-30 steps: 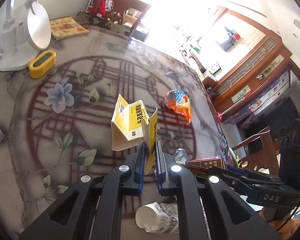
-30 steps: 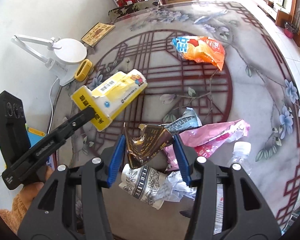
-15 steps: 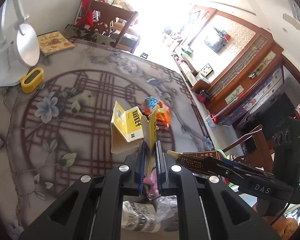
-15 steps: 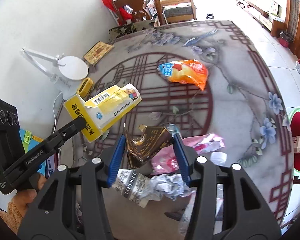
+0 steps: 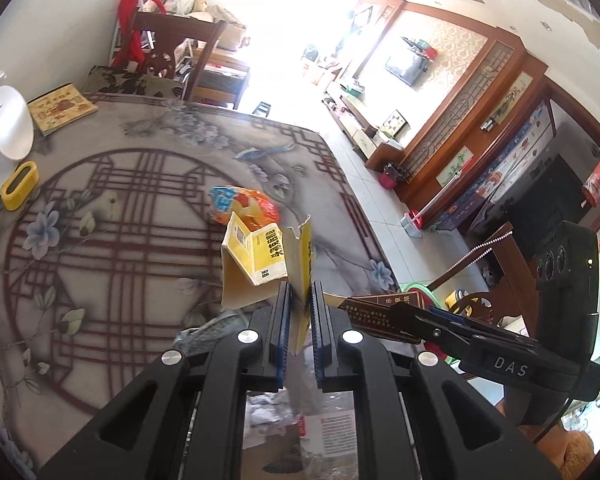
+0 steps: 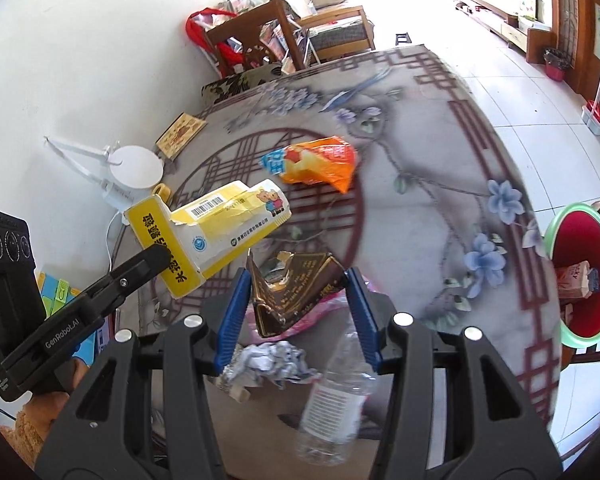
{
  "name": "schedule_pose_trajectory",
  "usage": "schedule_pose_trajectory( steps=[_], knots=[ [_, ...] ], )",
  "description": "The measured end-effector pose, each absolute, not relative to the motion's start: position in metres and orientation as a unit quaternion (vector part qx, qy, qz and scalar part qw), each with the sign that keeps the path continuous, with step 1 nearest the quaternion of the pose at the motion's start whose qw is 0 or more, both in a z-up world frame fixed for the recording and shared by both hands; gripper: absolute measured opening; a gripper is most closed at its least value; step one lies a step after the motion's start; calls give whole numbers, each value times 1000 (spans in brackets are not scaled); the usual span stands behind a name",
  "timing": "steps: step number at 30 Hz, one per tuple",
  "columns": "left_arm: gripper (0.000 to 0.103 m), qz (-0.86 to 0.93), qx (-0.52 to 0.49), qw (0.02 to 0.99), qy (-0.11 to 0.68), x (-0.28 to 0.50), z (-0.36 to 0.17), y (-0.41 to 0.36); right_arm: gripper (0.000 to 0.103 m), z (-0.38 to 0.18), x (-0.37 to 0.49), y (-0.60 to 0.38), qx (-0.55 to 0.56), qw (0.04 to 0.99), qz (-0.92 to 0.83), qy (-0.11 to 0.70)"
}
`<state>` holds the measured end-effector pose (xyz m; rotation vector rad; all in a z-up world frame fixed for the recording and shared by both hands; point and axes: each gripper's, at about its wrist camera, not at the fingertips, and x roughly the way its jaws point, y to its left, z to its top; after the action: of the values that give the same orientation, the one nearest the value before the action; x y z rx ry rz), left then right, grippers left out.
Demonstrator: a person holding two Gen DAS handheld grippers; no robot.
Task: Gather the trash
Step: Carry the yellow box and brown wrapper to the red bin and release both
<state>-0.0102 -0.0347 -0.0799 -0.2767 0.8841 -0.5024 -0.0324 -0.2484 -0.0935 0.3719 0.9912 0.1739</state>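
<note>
left wrist view: the left gripper [image 5: 299, 300] is clamped on a torn flap of a yellow cardboard box [image 5: 260, 258], its blue-lined jaws nearly together with only the thin card between them. the box hangs open above a table [image 5: 112, 208] covered in a grey cloth with a dark red lattice circle and blue flowers. beyond the box, an orange snack bag [image 5: 246, 208] lies on the table near its middle. at the table's far left edge stand a white desk lamp [image 5: 8, 128], a small yellow holder [image 5: 19, 179] and a yellow booklet [image 5: 62, 107]. a wooden chair [image 5: 172, 60] sits behind the table. just right of the box, the right gripper's black body reaches in, holding a dark brown carton [image 5: 380, 307].

right wrist view: the right gripper [image 6: 298, 282] squeezes a crumpled dark brown carton [image 6: 296, 292] with gold print, one blue pad against each side. left of it and higher, the yellow cardboard box [image 6: 216, 232] hangs from the left gripper's black finger, a sleeve in orange knit below. under the brown carton, on the table's near part, lie crumpled silver foil [image 6: 268, 362], a pink wrapper [image 6: 328, 308] and a clear plastic bottle [image 6: 336, 396]. the orange snack bag [image 6: 316, 160] lies farther up the table [image 6: 440, 152]. off the table's right edge stands a green-rimmed bin [image 6: 556, 224] with a red liner and a carton inside.
</note>
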Motion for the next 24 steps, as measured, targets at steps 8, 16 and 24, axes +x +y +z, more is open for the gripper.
schedule_pose_trajectory(
  steps=[8, 16, 24],
  knots=[
    [7, -257, -110, 859, 429, -13, -76, -90, 48, -98, -41, -302, 200, 859, 67, 467],
    [7, -282, -85, 852, 433, -13, -73, -147, 48, -102, -55, -363, 228, 859, 37, 457],
    [7, -310, -62, 838, 445, -19, -77, -203, 48, -112, -77, -440, 259, 854, -20, 451]
  ],
)
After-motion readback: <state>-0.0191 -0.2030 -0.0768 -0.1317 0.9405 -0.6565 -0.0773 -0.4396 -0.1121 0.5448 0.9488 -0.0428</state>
